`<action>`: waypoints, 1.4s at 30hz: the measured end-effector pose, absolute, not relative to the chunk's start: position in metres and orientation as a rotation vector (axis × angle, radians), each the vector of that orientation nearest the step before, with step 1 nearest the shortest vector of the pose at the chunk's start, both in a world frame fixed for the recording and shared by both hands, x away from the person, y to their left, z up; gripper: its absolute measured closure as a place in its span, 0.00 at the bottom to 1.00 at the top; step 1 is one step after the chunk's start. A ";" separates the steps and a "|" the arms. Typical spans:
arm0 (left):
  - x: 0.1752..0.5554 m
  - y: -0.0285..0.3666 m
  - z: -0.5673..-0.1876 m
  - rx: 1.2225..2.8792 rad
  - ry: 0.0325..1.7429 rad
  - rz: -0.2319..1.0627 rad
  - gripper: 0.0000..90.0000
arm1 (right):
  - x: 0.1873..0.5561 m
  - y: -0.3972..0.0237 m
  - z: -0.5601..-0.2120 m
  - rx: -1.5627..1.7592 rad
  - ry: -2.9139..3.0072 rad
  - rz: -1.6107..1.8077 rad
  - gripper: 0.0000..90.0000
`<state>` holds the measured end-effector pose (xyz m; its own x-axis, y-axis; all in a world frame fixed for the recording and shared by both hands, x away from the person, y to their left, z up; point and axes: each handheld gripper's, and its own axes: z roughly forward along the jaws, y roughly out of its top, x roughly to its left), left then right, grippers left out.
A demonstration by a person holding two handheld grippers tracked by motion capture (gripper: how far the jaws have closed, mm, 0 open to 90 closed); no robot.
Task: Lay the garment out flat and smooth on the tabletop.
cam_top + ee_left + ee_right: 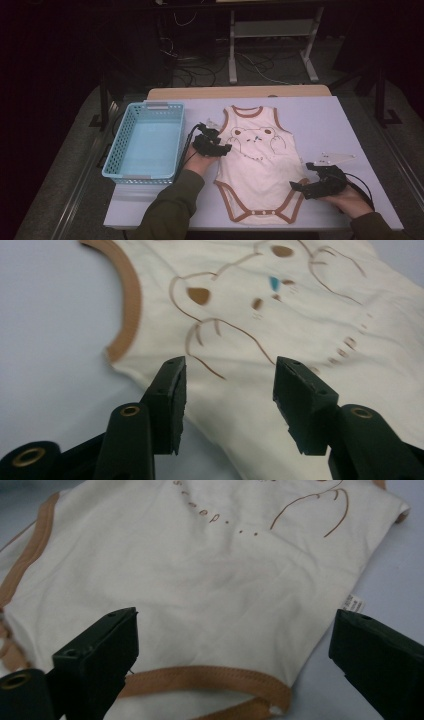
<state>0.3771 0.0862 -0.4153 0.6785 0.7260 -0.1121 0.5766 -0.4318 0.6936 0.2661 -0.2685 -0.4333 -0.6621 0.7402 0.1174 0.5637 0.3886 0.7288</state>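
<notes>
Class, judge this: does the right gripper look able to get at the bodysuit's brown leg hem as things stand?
Probably yes: the right gripper stands open just short of the hem of the bodysuit, with nothing between.

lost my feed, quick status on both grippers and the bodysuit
Left gripper open at the armhole edge of the bodysuit, right gripper open by the leg hem. Bodysuit flat, unheld. Blue basket off to the side, nothing blocking.

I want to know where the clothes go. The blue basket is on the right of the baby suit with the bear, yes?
No. In the high view the blue basket sits left of the baby suit, not right; the suit does show a bear.
</notes>
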 end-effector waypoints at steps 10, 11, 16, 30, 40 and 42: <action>0.322 0.095 -0.423 2.175 0.927 0.206 0.49 | 0.255 -0.278 -0.434 1.213 2.396 1.074 0.24; 0.318 0.096 -0.425 2.181 0.917 0.206 0.49 | 0.255 -0.279 -0.435 1.222 2.396 1.069 0.26; 0.302 0.107 -0.430 2.189 0.926 0.204 0.51 | 0.259 -0.283 -0.437 1.238 2.416 1.041 0.37; 0.290 0.111 -0.440 2.281 0.914 0.216 0.66 | 0.271 -0.294 -0.445 1.333 2.468 1.026 0.67; 0.290 0.111 -0.438 2.295 0.879 0.162 0.96 | 0.271 -0.290 -0.446 1.280 2.497 1.011 0.92; 0.290 0.113 -0.437 2.298 0.885 0.145 0.97 | 0.271 -0.289 -0.446 1.282 2.506 1.011 0.94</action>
